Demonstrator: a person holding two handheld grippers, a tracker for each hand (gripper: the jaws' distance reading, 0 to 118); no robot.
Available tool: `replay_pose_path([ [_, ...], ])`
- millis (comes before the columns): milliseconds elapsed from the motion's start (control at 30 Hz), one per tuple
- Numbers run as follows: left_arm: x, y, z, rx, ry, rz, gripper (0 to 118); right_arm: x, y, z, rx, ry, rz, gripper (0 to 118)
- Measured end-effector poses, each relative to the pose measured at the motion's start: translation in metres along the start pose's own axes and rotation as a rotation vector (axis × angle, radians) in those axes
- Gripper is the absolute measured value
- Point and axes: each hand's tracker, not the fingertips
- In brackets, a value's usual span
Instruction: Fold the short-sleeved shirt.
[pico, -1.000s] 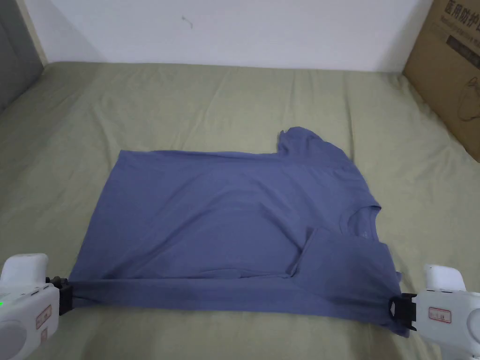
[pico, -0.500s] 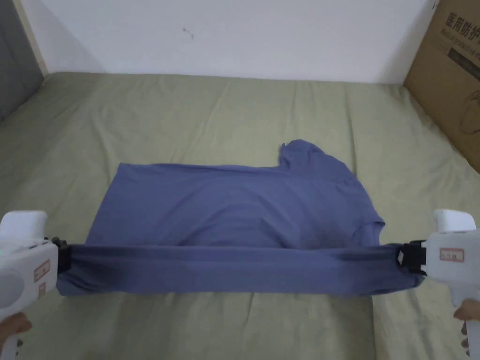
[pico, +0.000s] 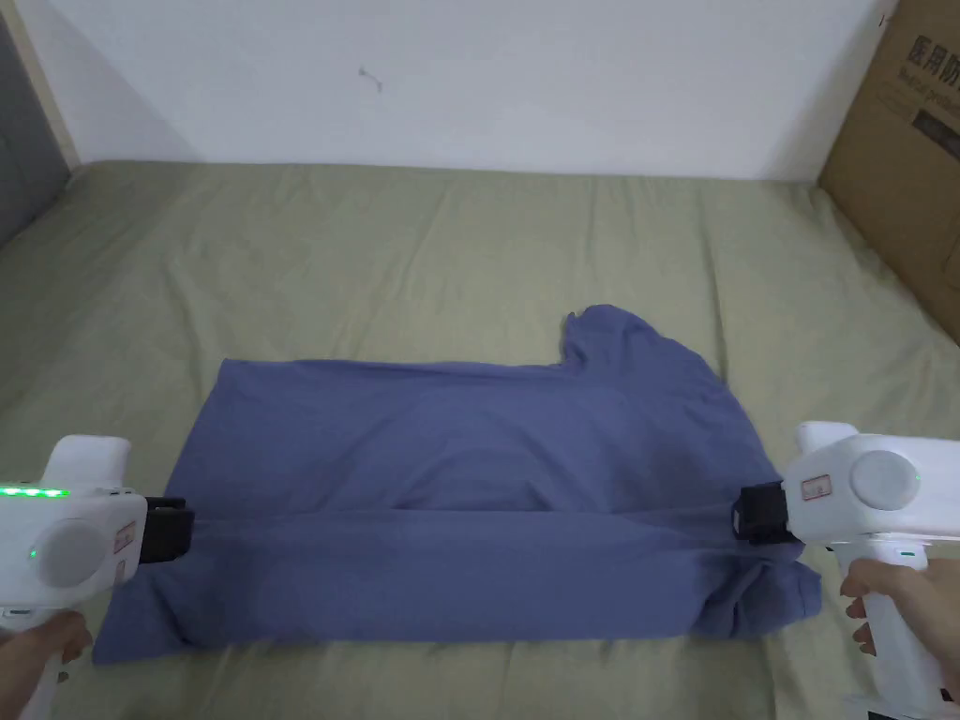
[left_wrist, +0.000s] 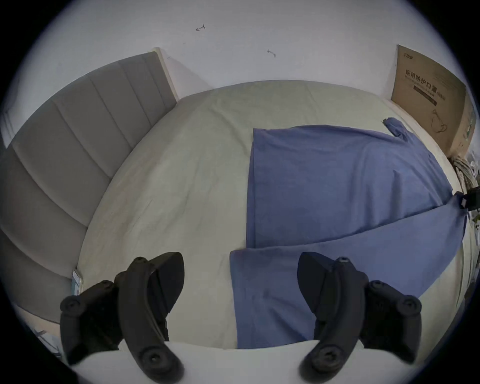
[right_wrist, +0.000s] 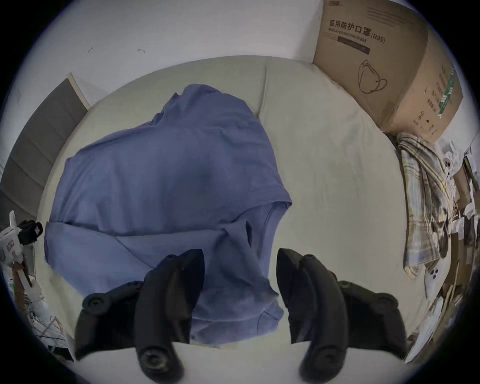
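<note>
The blue short-sleeved shirt (pico: 450, 450) lies on the green bed sheet (pico: 375, 253), collar end to the right. Its near long strip (pico: 450, 572) is folded over onto the body, and the far sleeve (pico: 609, 337) sticks out at the back. My left gripper (pico: 180, 531) sits at the hem end of the fold line, open, with the shirt's edge (left_wrist: 272, 298) below its jaws (left_wrist: 240, 259). At the collar end my right gripper (pico: 750, 513) is open too, hovering over the cloth (right_wrist: 155, 176) with its jaws spread (right_wrist: 241, 253).
A big cardboard box (pico: 900, 169) stands against the wall at the right of the bed. A grey padded headboard (left_wrist: 65, 156) runs along the left. A plaid cloth (right_wrist: 426, 197) and clutter hang off the right side. A hand (pico: 900, 600) holds each gripper.
Both grippers carried the shirt's near edge away from me, laid it over the body, and let go of it. The strip now rests flat instead of hanging taut.
</note>
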Motion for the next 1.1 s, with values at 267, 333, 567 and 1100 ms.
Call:
replay_pose_path([
  [267, -0.02, -0.04, 0.063, 0.067, -0.092, 0.081, 54, 0.018, -0.048, 0.055, 0.111, -0.001, -0.063, 56],
  [333, -0.023, -0.058, 0.077, 0.065, -0.121, 0.11, 1, 0.017, -0.071, 0.067, 0.119, 0.008, -0.056, 17],
  [567, -0.011, -0.104, 0.09, 0.023, -0.158, 0.115, 3, 0.007, -0.13, 0.065, 0.083, 0.032, -0.067, 1],
  [1100, -0.003, -0.084, 0.007, -0.051, -0.132, 0.144, 56, 0.011, -0.156, 0.055, 0.034, 0.04, -0.142, 1],
])
